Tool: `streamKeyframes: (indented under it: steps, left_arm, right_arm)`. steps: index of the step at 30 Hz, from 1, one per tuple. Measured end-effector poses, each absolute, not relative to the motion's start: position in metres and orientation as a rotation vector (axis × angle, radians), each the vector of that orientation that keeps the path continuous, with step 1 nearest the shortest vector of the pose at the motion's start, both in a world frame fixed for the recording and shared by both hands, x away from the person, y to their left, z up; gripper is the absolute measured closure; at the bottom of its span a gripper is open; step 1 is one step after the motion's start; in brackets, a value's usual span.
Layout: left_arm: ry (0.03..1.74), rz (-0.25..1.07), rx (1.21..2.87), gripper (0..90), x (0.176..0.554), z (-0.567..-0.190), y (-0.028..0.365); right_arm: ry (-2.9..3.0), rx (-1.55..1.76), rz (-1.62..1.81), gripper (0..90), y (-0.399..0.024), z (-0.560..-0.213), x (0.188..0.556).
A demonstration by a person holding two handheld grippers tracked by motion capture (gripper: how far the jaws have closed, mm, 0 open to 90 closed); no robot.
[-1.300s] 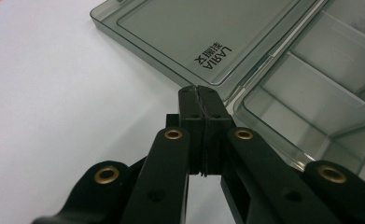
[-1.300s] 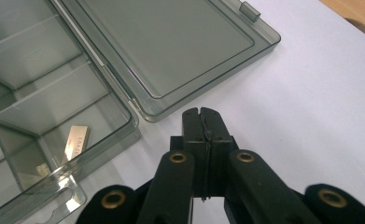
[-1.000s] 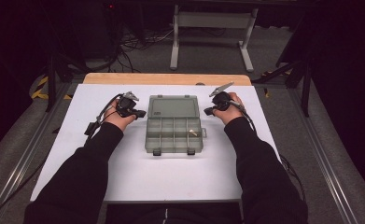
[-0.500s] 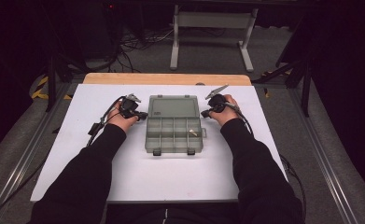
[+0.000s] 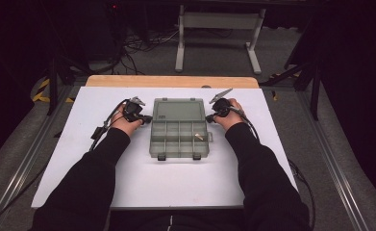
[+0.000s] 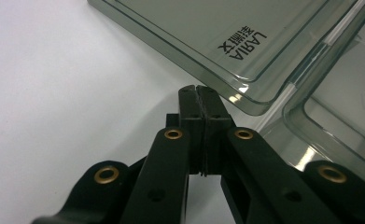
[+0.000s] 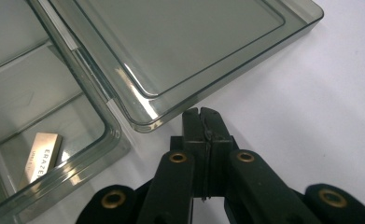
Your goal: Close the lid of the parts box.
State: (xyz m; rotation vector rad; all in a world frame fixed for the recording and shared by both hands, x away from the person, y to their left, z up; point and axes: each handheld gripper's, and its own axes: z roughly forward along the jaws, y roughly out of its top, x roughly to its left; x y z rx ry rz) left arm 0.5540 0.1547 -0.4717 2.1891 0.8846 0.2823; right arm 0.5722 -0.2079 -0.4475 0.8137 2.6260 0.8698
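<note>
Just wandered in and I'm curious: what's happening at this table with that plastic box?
A person holds a gripper in each hand at a clear compartment box lying open on the white table. The left gripper and right gripper, fingers shut and empty, sit at either near corner of the flat-lying lid. A small eraser rests in one compartment.

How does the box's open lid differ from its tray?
The lid is one flat undivided panel lying on the far side; the tray lies nearer the person and is split into compartments. The lid carries printed lettering and holds nothing; the tray holds a small labelled block. Both are smoky clear plastic.
</note>
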Motion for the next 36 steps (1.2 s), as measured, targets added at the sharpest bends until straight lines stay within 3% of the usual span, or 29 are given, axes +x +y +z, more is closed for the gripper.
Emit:
streamKeyframes:
  steps: [36]
  left_arm:
    - [0.874,0.335,2.184,89.6,0.5572,-0.4729,0.1475]
  right_arm:
    - [2.586,0.787,0.868,90.0,-0.2011,-0.4489,0.5796]
